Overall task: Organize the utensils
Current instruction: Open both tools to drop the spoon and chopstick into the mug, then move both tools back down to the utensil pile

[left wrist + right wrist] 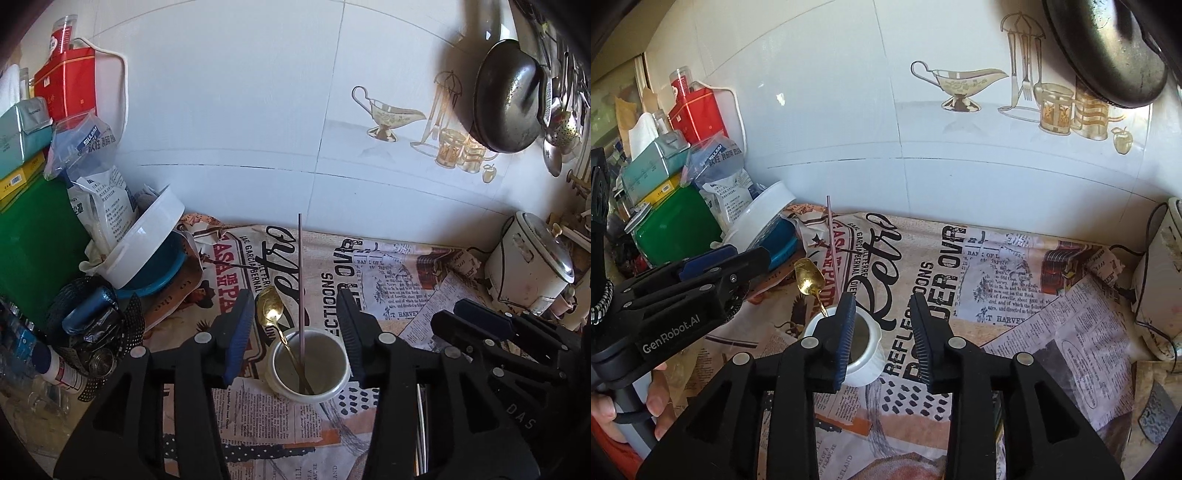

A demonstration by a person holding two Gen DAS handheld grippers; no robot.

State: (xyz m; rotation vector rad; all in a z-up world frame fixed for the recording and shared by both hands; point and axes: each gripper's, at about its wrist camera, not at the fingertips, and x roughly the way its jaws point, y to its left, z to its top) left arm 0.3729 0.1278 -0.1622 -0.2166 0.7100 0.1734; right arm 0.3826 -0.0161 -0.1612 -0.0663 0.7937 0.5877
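The white cup (308, 365) stands on the newsprint cloth (388, 273), holding a gold spoon (270, 308) and a thin rod (301, 273). Left gripper (295, 332) and right gripper (882, 332) are both wide open, holding nothing. Tilted white tub (146, 245) and boxes crowd 10 o'clock; rice cooker (528, 266) at 3 o'clock.

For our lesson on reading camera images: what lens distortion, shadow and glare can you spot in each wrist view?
Left wrist view: the fisheye bows the wall's tile lines, dark vignette fills the corners, and the hanging wok shows glare and casts a soft shadow leftward. Right wrist view: the same curving of the lines, a bright glint on the gold spoon in the white cup, and the paper-covered counter evenly lit.
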